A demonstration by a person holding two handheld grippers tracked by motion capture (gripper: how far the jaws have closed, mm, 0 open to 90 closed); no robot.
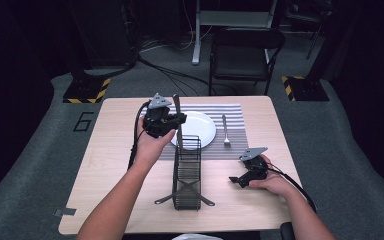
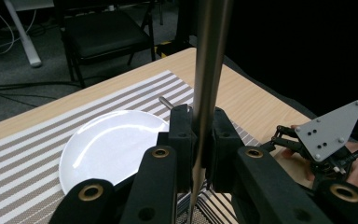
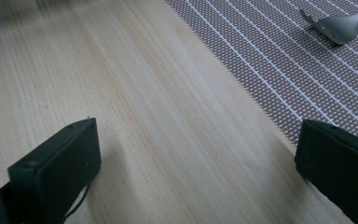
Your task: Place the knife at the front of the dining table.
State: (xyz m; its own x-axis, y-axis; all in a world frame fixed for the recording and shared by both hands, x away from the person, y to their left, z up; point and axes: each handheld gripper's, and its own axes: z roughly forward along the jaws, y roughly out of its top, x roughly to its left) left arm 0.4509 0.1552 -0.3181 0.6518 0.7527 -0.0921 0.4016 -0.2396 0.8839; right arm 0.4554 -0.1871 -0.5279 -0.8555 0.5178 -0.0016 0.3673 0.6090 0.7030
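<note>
Left claw (image 1: pixel 176 120) around upright knife (image 1: pixel 177 112) above caddy (image 1: pixel 187 172)

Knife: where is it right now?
High view: the knife stands upright in the left claw, over the wire caddy's far end, beside the white plate.

So the tongs (image 2: pixel 204 140) are clamped tight on a long metal utensil handle (image 2: pixel 209 70), standing pretty much upright. Behind it there's a white plate (image 2: pixel 107 149) on a striped placemat (image 2: pixel 23 154) on the desk (image 2: pixel 251 98). The other tongs (image 2: pixel 328 135) sit off to the right, in a hand.
</note>
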